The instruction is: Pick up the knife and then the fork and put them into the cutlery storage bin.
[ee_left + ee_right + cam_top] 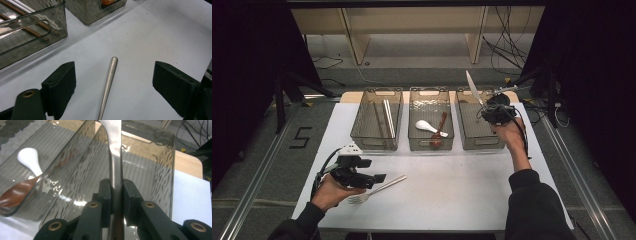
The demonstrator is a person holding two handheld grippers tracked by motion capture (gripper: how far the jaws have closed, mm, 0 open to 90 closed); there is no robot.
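Jaws of the right tool (pixel 116 192) clamped a knife (pixel 114 150) above the right-hand bin (pixel 478 142), while the left tool (pixel 113 85) stood open astride a fork (pixel 377 189) on the surface (pixel 452 195).

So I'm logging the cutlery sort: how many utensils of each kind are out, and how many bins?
Knives: 1, in the right gripper, knife
Forks: 1, fork on the table
Spoons: 2, white spoon and brown spoon
Chopsticks: number unclear, chopsticks in the left bin
Bins: 3
Total: 7, chopsticks aside
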